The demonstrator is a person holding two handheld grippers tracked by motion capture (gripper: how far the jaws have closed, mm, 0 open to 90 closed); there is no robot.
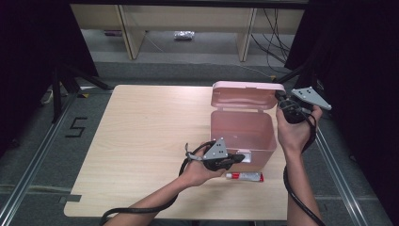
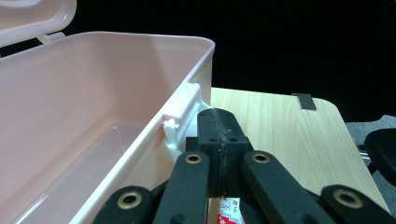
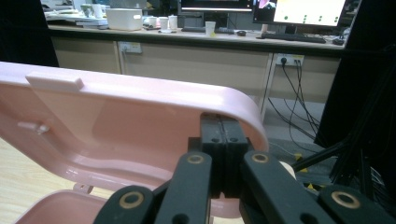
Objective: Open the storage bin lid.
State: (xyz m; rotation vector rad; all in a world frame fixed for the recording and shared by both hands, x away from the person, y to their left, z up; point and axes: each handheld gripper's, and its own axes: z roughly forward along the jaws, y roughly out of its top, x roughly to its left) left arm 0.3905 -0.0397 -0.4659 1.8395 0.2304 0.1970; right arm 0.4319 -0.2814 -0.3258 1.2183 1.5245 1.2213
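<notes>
While the pink box (image 1: 244, 136) stands open near the table's (image 1: 141, 141) right edge, we brace its front wall beside the white latch (image 2: 180, 116) with the left gripper (image 1: 235, 158), jaws pressed together on nothing, and rest the right gripper (image 1: 281, 100), jaws likewise pressed together, against the corner of the raised lid (image 1: 244, 95). To do the step well, as we judge it, we keep the left hand steady so the box cannot slide onto the small tube (image 1: 244, 176) lying just before it, and swing the lid slowly about its hinge.
</notes>
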